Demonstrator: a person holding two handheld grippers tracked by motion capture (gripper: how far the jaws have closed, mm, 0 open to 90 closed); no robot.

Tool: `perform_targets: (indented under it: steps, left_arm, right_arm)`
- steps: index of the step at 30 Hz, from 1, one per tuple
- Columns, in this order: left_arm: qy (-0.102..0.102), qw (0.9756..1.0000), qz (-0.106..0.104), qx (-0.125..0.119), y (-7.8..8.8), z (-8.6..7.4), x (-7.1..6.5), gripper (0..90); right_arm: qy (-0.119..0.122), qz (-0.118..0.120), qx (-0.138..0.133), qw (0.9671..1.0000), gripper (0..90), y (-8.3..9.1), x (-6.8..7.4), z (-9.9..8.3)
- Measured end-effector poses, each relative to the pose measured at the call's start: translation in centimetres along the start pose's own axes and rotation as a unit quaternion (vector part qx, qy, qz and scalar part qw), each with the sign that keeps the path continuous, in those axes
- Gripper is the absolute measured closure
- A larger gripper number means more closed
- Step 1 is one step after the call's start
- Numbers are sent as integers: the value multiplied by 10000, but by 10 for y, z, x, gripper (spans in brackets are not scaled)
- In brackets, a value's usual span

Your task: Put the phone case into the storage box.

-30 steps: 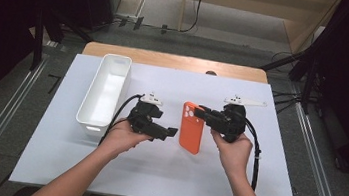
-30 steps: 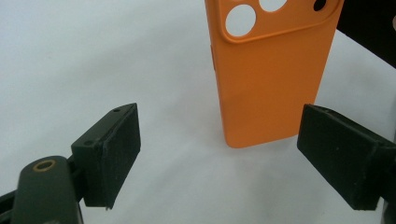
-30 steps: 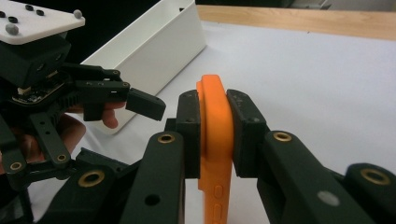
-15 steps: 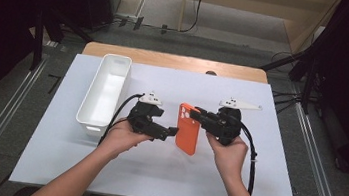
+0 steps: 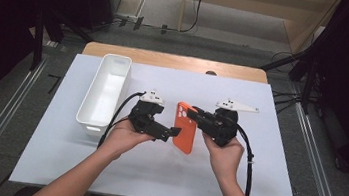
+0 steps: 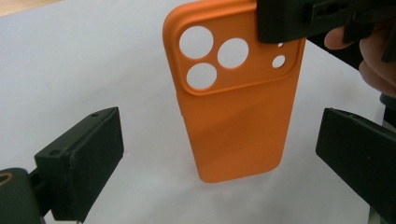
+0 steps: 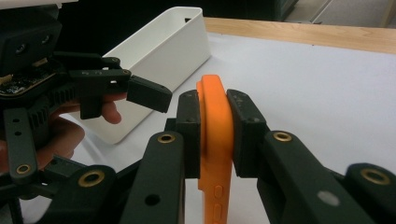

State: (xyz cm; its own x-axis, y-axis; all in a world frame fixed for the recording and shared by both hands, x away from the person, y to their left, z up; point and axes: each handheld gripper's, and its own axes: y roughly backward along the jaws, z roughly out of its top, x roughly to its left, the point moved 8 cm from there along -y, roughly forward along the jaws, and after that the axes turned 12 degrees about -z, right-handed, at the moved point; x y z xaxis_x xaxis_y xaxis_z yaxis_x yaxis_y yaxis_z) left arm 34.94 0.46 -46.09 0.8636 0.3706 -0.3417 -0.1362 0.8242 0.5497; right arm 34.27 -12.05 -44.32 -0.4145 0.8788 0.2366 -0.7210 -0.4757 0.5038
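Orange phone case (image 5: pixel 185 128) sits at the middle of the white table (image 5: pixel 266 154) in the high view, lifted on edge between my two hands, with the right gripper (image 5: pixel 199 118) clamped on its far, camera-hole end and the left gripper (image 5: pixel 173 132) just to its left. I see the left jaws have just been opening, and they stand apart beside the case without pressing it. A white bin (image 5: pixel 105 92) lies lengthwise on the left side of the table, near the left gripper but apart from it, and a strip of wooden edge (image 5: pixel 174 61) shows along the far side. From the left gripper view, I look at the back of the case (image 6: pixel 236 93), upright, its three round camera holes at the top; my own two black jaws stand wide to either side, each well clear of the case, which hangs in the gap between them. The right gripper's jaw (image 6: pixel 299 18) bites the upper right corner of the case, with a fingertip (image 6: pixel 341 39) behind it. From the right gripper view, I see the case (image 7: pixel 215 135) edge-on, its side buttons low in the picture, pinched squarely between my two pads (image 7: pixel 189 133). The left gripper (image 7: pixel 116 88) hangs at the left with its jaws spread, and the bin (image 7: pixel 161 56) lies behind it on the table.
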Motion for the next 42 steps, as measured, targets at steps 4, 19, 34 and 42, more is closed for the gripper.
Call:
perform_targets:
  steps: [4, 19, 34, 42]
  left_arm:
    - [32, 10000, 94, -5, -1, 2, -1, 8]
    - [99, 9992, 387, -56, -11, 4, -2, 8]
    - [238, 9990, 350, -136, -16, 5, -4, 8]
    - [279, 9978, 534, -264, -17, 5, -1, 18]
  right_arm:
    - [-40, -5, 5, 10000, 749, -1, 3, 0]
    - [-107, 47, -71, 9999, 749, -3, 14, 0]
    - [-198, 143, -65, 9997, 749, -3, 27, -1]
    - [-253, 218, -50, 9994, 749, -4, 34, -2]
